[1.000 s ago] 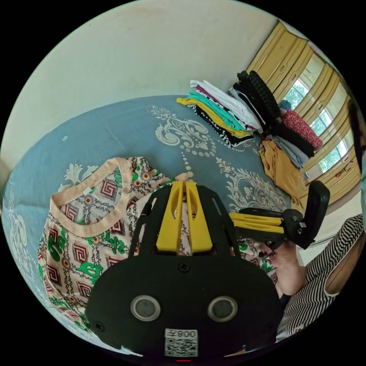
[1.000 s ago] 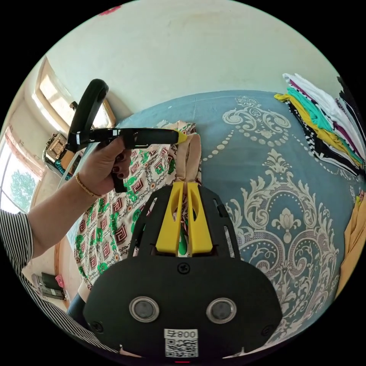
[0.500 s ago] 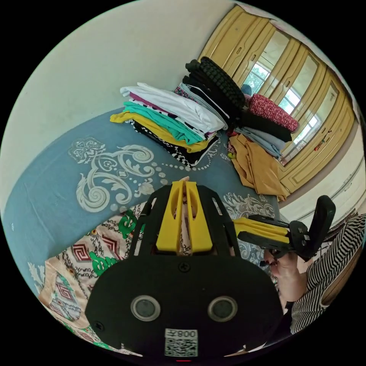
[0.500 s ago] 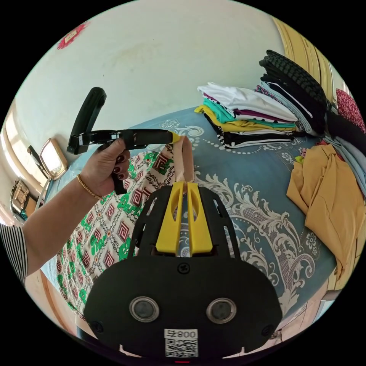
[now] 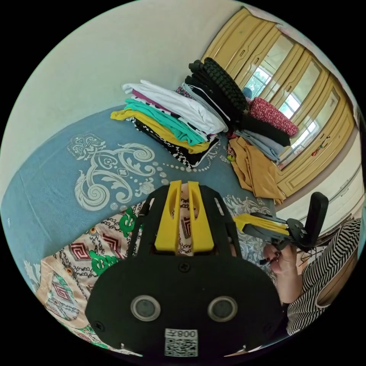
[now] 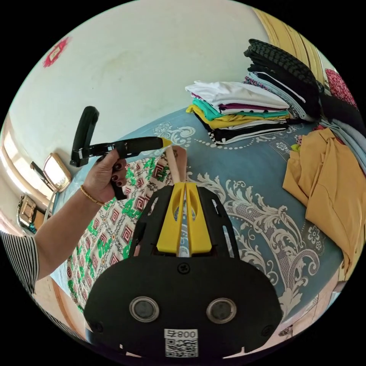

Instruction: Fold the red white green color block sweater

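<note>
Spread on the blue bedcover (image 5: pixel 45 179) with its pale scrollwork: the sweater (image 5: pixel 87 251), a cream knit printed in red key squares and green lettering, lying toward the person's side of the bed, well apart from the folded stack (image 5: pixel 171 122) against the wall. In the left gripper view, left gripper (image 5: pixel 182 186) with yellow jaws slightly parted, the sweater's cloth visible in the gap between them; hard to tell whether either jaw presses it. To its side, the right gripper (image 5: pixel 239 221), held in a hand (image 5: pixel 280 259) with a striped sleeve (image 5: pixel 324 274) behind, jaws close together. In the right gripper view, right gripper (image 6: pixel 185 187) with jaws nearly closed on a narrow slit, the cream ribbed edge (image 6: pixel 176 162) of the sweater rising just past the tips; grip on it not clear. Beyond, the left gripper (image 6: pixel 166 142) in a hand (image 6: pixel 103 177) wearing a gold bangle (image 6: pixel 90 195), its tip just beside the same raised edge. Near the far bed edge, a mustard garment (image 6: pixel 328 183) lying loose beside a second pile of dark clothes (image 6: pixel 289 72). Yellow cabinet doors (image 5: pixel 267 61) behind the piles.
</note>
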The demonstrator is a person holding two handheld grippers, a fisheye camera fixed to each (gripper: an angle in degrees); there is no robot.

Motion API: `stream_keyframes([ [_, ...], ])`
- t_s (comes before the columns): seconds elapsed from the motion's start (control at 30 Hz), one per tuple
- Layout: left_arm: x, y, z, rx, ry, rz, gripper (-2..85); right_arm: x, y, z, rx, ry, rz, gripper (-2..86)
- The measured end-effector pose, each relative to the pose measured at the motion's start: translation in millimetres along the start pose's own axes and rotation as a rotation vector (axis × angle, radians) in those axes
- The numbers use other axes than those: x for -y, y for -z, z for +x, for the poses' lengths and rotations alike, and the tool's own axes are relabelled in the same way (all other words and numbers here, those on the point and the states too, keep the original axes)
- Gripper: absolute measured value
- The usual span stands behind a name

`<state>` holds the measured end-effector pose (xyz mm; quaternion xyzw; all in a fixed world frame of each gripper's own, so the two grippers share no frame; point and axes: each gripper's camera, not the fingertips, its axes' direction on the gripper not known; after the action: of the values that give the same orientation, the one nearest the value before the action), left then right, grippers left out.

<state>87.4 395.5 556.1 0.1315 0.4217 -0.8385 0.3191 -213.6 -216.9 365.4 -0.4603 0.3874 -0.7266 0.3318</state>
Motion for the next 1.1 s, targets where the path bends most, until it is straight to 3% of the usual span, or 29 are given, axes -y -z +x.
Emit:
stream_keyframes([
  [0.13,-17.9,-5.2,-12.3,-0.045,0.028,0.001,2.0,16.9,-1.0,-19.4,0.099,0.092,-0.040,0.1],
  [0.23,-22.9,-24.7,-14.1,-0.104,0.008,-0.081,2.0,31.4,-20.1,-30.0,0.038,0.125,-0.166,0.1],
  [0.4,-40.5,-10.4,-10.4,-0.037,-0.009,-0.032,1.4,53.2,-12.4,-30.1,0.025,0.112,-0.190,0.0],
  [0.53,-65.5,-34.5,-19.0,0.059,0.005,-0.204,0.6,72.1,-2.8,-34.2,0.043,0.095,-0.188,0.0],
  [0.7,-108.5,21.5,-15.7,0.036,0.051,-0.013,0.5,96.4,18.7,-45.9,0.037,0.085,-0.128,0.0],
  [0.9,-264.1,114.3,-11.1,0.092,0.278,0.137,1.5,127.1,52.1,-64.4,0.058,0.072,-0.005,0.1],
  [1.1,-468.2,241.3,-3.9,0.485,0.741,0.212,6.0,168.4,70.1,-123.9,0.186,0.219,0.037,0.2],
])
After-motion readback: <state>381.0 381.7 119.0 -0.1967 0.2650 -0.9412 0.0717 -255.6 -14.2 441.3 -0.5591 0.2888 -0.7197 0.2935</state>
